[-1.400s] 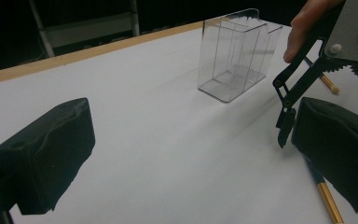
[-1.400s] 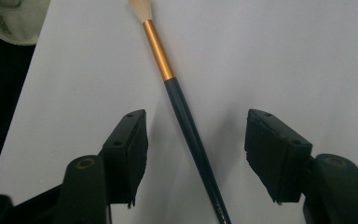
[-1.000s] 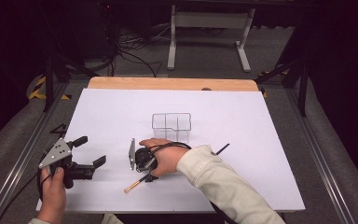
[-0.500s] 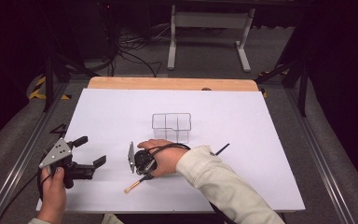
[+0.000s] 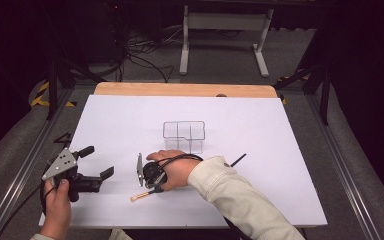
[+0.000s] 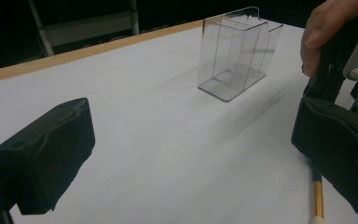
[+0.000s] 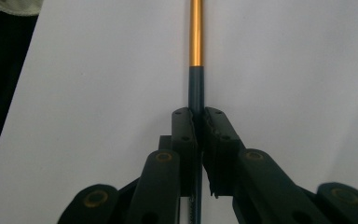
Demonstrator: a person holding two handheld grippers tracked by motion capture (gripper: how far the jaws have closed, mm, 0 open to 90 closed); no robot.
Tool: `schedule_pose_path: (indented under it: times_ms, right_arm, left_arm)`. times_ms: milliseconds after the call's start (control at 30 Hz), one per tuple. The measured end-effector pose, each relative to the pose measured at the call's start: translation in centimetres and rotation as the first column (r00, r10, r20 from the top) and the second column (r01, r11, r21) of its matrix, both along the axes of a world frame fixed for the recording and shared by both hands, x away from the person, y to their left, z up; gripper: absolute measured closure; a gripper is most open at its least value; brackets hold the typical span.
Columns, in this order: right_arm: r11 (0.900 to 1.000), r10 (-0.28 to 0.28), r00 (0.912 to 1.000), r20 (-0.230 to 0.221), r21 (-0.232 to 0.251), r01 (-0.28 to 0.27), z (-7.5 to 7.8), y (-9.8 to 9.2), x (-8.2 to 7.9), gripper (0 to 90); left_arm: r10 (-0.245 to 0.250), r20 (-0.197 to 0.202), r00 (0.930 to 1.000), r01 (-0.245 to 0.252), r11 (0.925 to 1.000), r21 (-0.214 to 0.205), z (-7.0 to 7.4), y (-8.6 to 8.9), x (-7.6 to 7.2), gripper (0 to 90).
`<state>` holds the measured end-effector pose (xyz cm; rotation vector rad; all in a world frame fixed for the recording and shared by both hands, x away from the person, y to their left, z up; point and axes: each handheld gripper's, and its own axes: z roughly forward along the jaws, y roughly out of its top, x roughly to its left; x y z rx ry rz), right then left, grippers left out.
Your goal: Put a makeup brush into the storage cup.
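A: Where did you have the brush (image 5: 141,195) just then?

B: It lay flat on the white sheet (image 5: 260,125), on your side of the clear divided box (image 5: 184,136) and a little to its left. Your right gripper (image 7: 198,122) had just been closing, and its jaws were pinched on the dark part of the handle, with the gold band sticking out beyond them.

A: And the other one?

B: Your left gripper (image 5: 96,162) sat further left of the box, near the sheet's edge. Its jaws stood wide apart with nothing between them, pointed toward the box.
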<state>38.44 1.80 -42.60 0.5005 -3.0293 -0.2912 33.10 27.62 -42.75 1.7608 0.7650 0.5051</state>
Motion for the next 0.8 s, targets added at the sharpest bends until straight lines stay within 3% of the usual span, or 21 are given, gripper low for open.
schedule_pose_path:
  times_ms: [333, 533, 800]
  right_arm:
    - [0.9991, -0.042, 0.9991, -0.010, -0.006, 0.042, 0.5, -0.1, -0.2, 83.9]
    - [0.9949, -0.096, 0.9952, -0.021, 0.030, 0.097, 1.6, -0.7, 0.0, 83.9]
    - [0.9935, -0.098, 0.9951, -0.013, 0.058, 0.098, 2.9, -1.5, -0.1, 83.9]
  left_arm:
    - [0.004, -0.003, 1.0000, -0.004, 1.0000, 0.000, -0.1, 0.0, 0.1, 0.4]
    - [0.004, -0.005, 1.0000, -0.004, 1.0000, 0.000, -0.1, 0.0, 0.1, 0.4]
    - [0.013, -0.004, 0.9999, -0.013, 0.9999, -0.004, -0.2, 0.1, 0.2, 0.4]
